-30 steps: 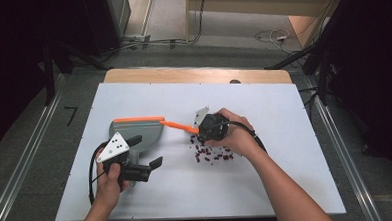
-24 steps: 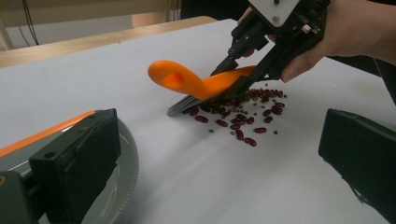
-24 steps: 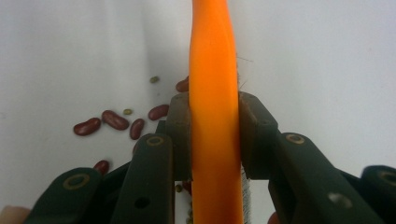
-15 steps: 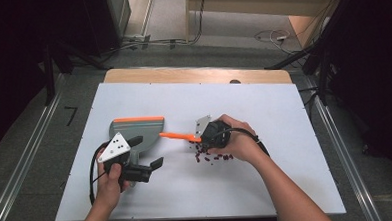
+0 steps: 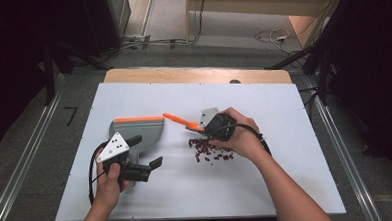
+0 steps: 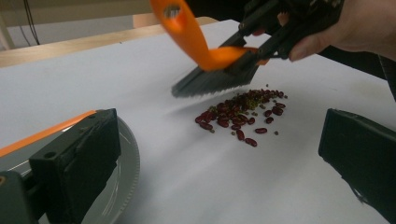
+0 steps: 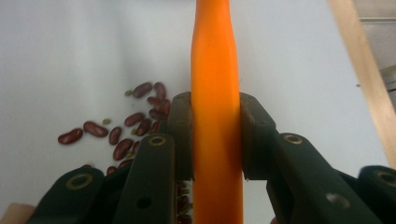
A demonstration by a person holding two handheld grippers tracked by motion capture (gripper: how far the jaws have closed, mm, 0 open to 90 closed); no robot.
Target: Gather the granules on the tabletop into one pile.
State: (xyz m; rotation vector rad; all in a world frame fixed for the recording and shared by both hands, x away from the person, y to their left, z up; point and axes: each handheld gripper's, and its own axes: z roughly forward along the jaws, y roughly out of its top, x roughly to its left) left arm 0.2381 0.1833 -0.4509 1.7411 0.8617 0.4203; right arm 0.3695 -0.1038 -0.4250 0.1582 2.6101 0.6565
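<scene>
A small brush with an orange handle and dark bristles is in my right gripper, which is shut on the handle. The bristles hover just over the far side of a pile of red beans mixed with small green ones. A grey dustpan with an orange edge lies flat on the table left of the pile. My left gripper rests at the dustpan's near side, its jaws open and wide apart with only bare table between them. The pan's toothed lip lies beside its left jaw.
The white table top ends in a wooden strip at the far edge. Metal rails run along both sides on the floor, and cables lie beyond the table.
The right hand swung the brush handle down toward the near side, then back up to its former angle above the beans. The left hand and the dustpan stayed put.
</scene>
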